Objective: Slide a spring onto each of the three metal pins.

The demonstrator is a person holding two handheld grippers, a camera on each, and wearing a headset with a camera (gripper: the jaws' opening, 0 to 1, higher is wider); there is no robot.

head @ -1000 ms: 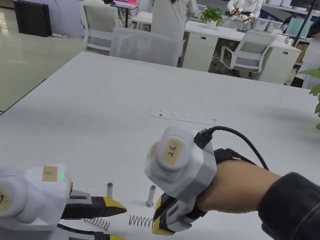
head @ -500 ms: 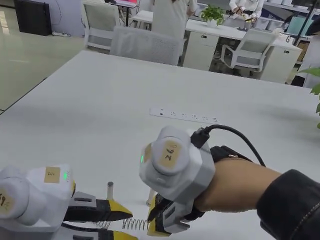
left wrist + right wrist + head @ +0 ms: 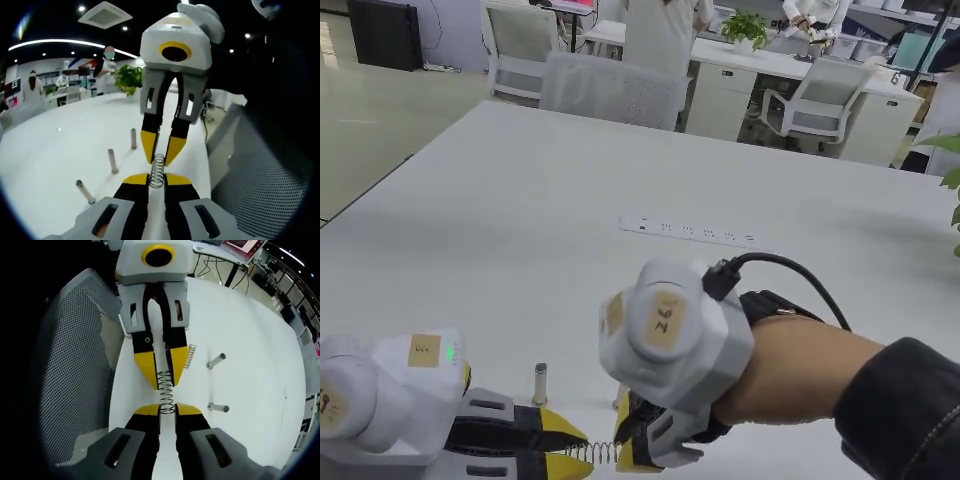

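Closer together now, left gripper (image 3: 156, 176) and right gripper (image 3: 167, 409) each pinching one end of the spring (image 3: 164, 382)

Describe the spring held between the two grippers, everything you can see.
The spring is a thin bare-metal wire coil, open-wound and roughly straight. It spans the gap between the grippers: one end is pinched by the yellow tips of the left gripper, the other by the right gripper. It hangs near the edge of the white table; contact with it is unclear.
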